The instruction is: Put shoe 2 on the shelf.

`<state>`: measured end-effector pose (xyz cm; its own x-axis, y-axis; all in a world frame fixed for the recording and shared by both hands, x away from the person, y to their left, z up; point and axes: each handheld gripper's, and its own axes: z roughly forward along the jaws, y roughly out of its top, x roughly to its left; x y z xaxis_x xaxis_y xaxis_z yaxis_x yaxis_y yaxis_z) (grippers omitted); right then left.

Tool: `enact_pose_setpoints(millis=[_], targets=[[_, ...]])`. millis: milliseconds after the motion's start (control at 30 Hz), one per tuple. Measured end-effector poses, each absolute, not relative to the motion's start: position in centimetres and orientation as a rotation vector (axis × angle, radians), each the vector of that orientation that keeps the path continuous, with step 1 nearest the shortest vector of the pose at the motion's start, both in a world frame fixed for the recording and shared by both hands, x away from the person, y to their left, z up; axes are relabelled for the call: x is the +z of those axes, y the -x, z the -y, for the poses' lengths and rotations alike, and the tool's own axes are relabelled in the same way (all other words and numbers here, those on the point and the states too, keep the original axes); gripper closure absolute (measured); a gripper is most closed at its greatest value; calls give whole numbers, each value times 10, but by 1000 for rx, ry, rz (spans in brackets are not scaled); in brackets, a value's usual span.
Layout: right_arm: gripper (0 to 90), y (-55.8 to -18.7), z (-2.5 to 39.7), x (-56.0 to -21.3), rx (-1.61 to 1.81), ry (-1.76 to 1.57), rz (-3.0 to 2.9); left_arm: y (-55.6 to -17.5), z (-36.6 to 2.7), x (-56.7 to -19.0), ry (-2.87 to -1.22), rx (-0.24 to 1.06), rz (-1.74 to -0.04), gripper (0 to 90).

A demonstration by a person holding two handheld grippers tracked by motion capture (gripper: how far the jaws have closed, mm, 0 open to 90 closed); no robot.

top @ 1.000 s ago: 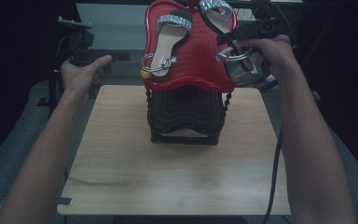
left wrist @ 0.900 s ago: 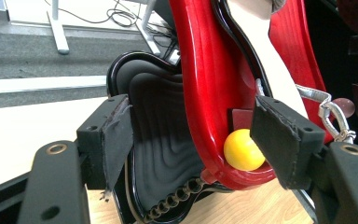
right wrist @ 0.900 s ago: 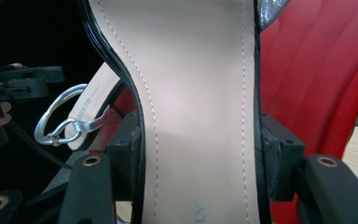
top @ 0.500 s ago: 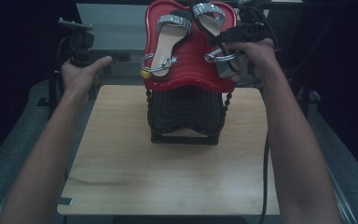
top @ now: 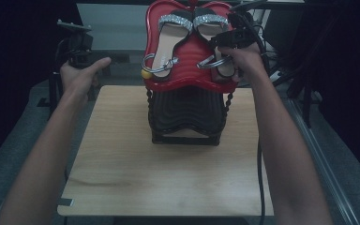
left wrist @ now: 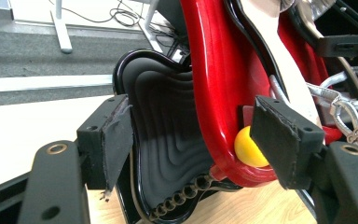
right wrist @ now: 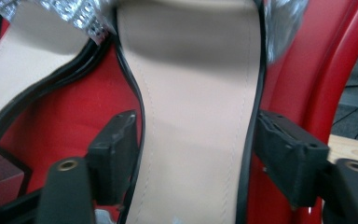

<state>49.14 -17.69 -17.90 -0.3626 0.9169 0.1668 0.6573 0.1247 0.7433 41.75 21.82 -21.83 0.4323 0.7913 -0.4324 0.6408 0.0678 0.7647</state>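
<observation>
The right gripper (right wrist: 191,163) has its jaws spread either side of the right sandal (right wrist: 196,140) on the red tray (top: 192,82), so a sloppy squeeze could skid it off, while the left gripper (left wrist: 200,144) waits open beside the rim.

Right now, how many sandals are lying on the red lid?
2. The left sandal lies on the red lid toward its left half; the right sandal lies beside it, between the right gripper's jaws.
</observation>
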Motion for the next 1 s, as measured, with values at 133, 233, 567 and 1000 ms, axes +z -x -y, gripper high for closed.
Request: enact_pose_setpoints(millis=[133,233,567,1000], targets=[[282,-489,185,-175,1135,-1516,-2068,-418,-219,-219,-1631,175,-1276,297],[298,-486,192,-173,1195,-1498,-2071,-418,-220,-221,-1632,173,-1274,297],[390,-473,221,-170,1472,-1381,-2096,-417,-221,-222,-1634,177,-1270,297],[409,-445,269,-174,1601,-1227,-2119,-414,-218,-226,-1624,164,-1269,297]])
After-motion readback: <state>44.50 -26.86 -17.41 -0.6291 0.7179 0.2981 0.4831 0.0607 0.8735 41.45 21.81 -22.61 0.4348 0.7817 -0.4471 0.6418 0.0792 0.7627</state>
